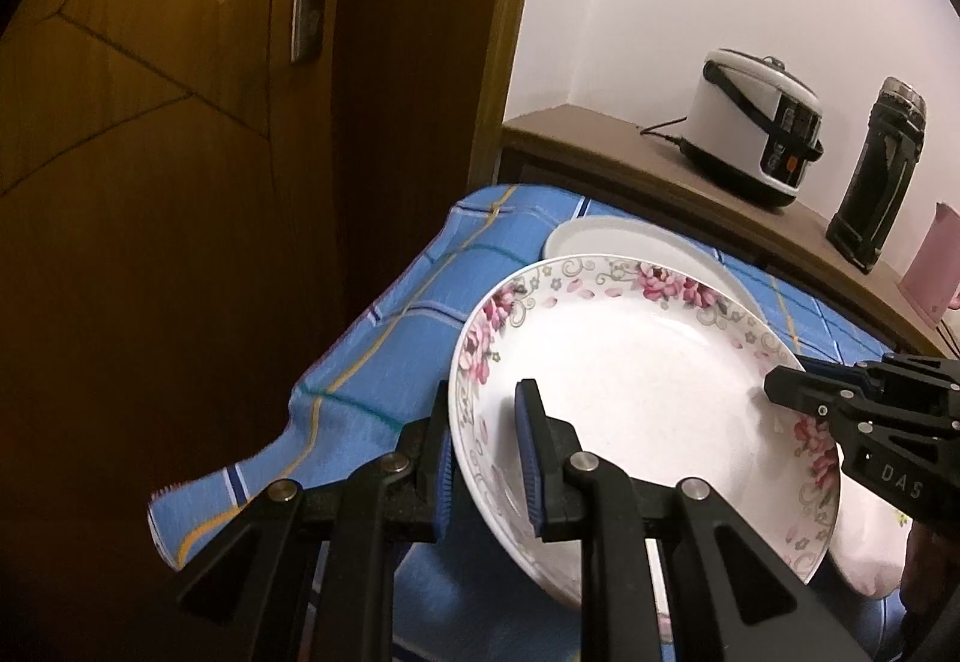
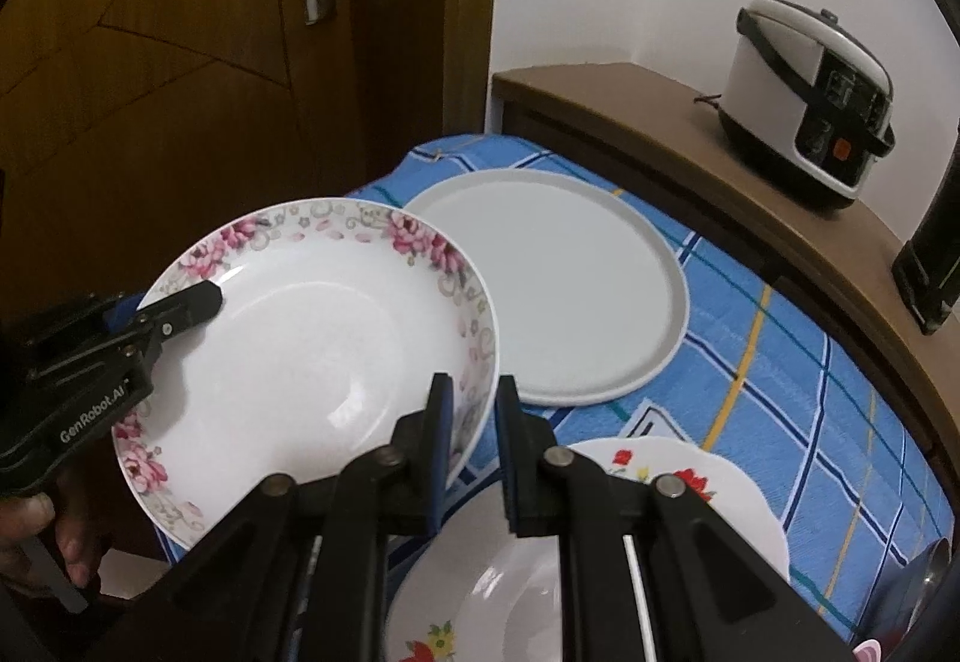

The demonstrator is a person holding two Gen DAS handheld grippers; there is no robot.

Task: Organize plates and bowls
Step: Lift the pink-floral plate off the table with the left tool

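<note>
Mid-carry: left gripper (image 1: 486,458) & right gripper (image 2: 474,452) fingers both pinch floral plate's (image 2: 312,338) rim, held aloft w/ slight tilt; next, prob. lower it onto plain plate (image 2: 558,278) on worktop.

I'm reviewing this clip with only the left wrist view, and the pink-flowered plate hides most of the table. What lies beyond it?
Observer: A plain white, round, flat plate lies empty on the blue checked tablecloth.
Operator: Is there anything nearer the grippers?
Observer: Yes, a white scalloped dish with red flowers sits just beyond the right gripper.
Operator: How does that gripper hold the flowered plate?
Observer: Its fingers straddle the rim of the white porcelain plate with pink flowers, one inside the rim and one outside.
</note>
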